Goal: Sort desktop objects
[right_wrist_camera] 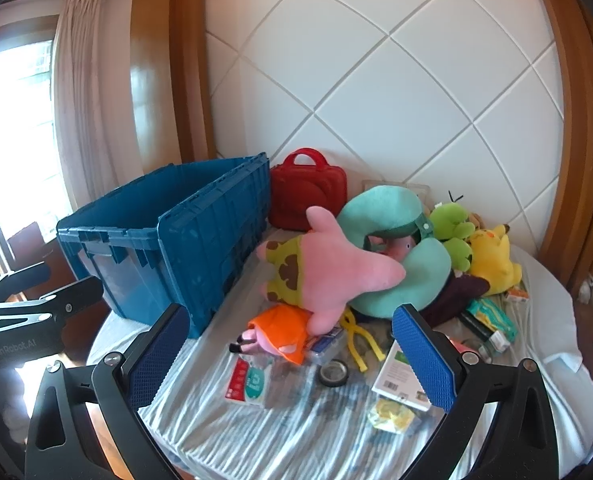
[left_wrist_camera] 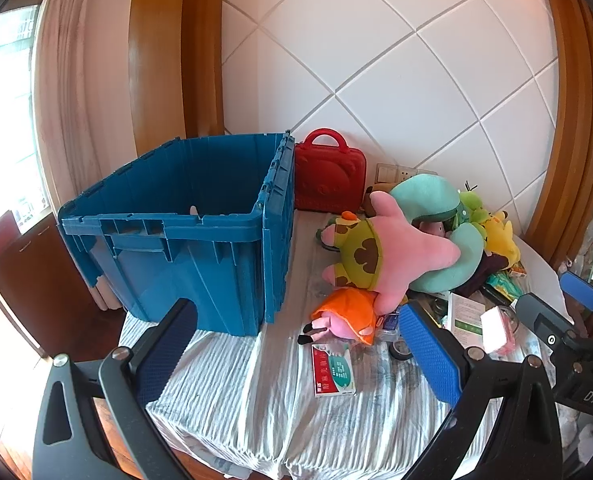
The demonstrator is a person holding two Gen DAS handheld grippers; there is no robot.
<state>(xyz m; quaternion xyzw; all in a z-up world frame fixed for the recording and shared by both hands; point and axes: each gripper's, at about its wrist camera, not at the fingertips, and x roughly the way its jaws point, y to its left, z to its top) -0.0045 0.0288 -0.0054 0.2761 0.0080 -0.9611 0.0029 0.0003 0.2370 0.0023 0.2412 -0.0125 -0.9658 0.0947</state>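
A big blue crate (left_wrist_camera: 192, 224) (right_wrist_camera: 168, 240) stands open at the table's left. Right of it lies a pile of toys: a pink star plush (left_wrist_camera: 400, 252) (right_wrist_camera: 336, 268), a teal neck pillow (left_wrist_camera: 436, 200) (right_wrist_camera: 408, 280), a yellow plush (right_wrist_camera: 492, 260) and a small pig plush in orange (left_wrist_camera: 348, 316) (right_wrist_camera: 280, 332). A red-and-green box (left_wrist_camera: 332, 368) (right_wrist_camera: 246, 380) lies flat in front. My left gripper (left_wrist_camera: 300, 340) hovers open above that box. My right gripper (right_wrist_camera: 288, 352) is open too, over the small clutter near the tape roll (right_wrist_camera: 333, 373).
A red case (left_wrist_camera: 330, 176) (right_wrist_camera: 308, 192) leans on the tiled wall behind the crate. A white booklet (right_wrist_camera: 400, 372), yellow strap (right_wrist_camera: 356, 340) and wrapped packets (right_wrist_camera: 492, 320) lie on the striped cloth (left_wrist_camera: 256, 400). The right gripper's body (left_wrist_camera: 568, 332) shows at the left view's right edge.
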